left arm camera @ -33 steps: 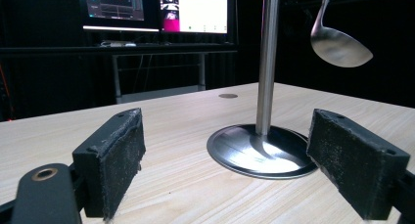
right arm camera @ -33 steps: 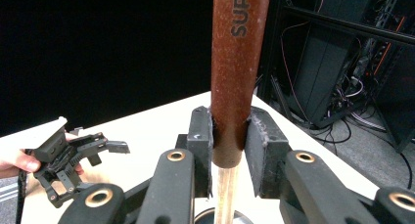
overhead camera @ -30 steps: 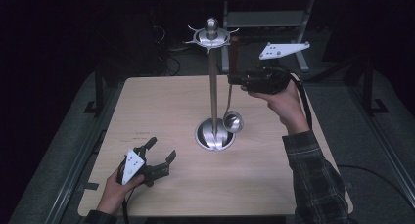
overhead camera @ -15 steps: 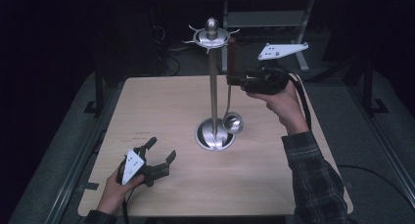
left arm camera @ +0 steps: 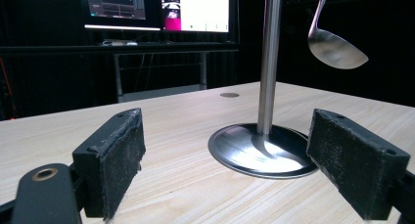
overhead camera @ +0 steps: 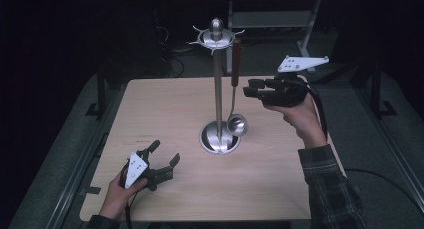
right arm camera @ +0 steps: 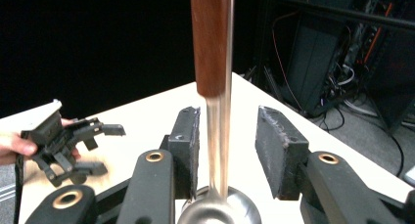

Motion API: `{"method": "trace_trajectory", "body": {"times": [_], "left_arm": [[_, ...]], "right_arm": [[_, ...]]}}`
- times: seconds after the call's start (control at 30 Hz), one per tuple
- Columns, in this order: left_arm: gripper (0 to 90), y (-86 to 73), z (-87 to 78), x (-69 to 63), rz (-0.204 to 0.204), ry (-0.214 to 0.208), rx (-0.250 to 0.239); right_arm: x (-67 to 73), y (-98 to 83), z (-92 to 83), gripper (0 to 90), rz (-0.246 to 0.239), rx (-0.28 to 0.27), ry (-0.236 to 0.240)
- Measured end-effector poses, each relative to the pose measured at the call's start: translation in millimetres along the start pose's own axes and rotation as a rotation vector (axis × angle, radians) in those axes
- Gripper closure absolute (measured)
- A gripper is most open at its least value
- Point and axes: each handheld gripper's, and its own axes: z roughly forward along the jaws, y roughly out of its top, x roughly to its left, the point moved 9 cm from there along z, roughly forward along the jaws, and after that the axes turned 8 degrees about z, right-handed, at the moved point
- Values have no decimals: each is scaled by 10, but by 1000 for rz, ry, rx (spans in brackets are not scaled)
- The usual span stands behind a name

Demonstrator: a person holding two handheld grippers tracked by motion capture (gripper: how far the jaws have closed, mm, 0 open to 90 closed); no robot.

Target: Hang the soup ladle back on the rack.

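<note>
A ladle (overhead camera: 235,94) hangs by its brown wooden handle from a hook at the top of a steel utensil stand (overhead camera: 218,89) in the middle of the table (overhead camera: 165,104), its bowl just above the stand's round base. The right tool (overhead camera: 252,89), held level to the right of the stand, has just been opening its jaws; in the right gripper view the ladle's thin metal shaft stands between the pads (right arm camera: 188,148), which do not press on it. The step in hand looks like letting go of the hung ladle; the next move calls for drawing the tool straight back without knocking the shaft. The left tool (overhead camera: 167,156) rests open and empty at the table's near left
</note>
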Motion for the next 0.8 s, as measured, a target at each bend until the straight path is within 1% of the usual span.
{"method": "trace_trajectory", "body": {"times": [0.13, 0.2, 0.23, 0.27, 0.43, 0.47, 0.5, 0.57, 0.7, 0.8], "left_arm": [[137, 3, -2, -1, 2, -3, -4], [136, 0, -1, -2, -1, -5, -1], [136, 0, -1, -2, -1, -5, -1], [136, -1, 3, -5, -4, -7, 2], [136, 0, 4, -8, -3, -9, 1], [136, 0, 4, -5, 1, -10, 1], [136, 0, 4, -11, -6, -9, 1], [136, -1, 4, -11, -9, -9, 1], [136, -3, 2, -10, -7, -9, 3], [136, -3, 1, -3, 5, -11, 5]], "right_arm": [[-43, -155, -36, 574, 7, 6, -21], [-65, -237, -46, 554, 8, 9, -39], [-65, -237, -46, 554, 8, 9, -39], [-87, -315, -52, 536, 11, 13, -51], [-142, -493, -66, 488, 13, 21, -88], [-148, -528, -69, 478, 15, 22, -92], [-155, -568, -74, 467, 18, 26, -97], [-176, -650, -76, 449, 19, 33, -111], [-206, -827, -98, 429, 41, 39, -121], [-235, -948, -119, 407, 54, 43, -125]]}}
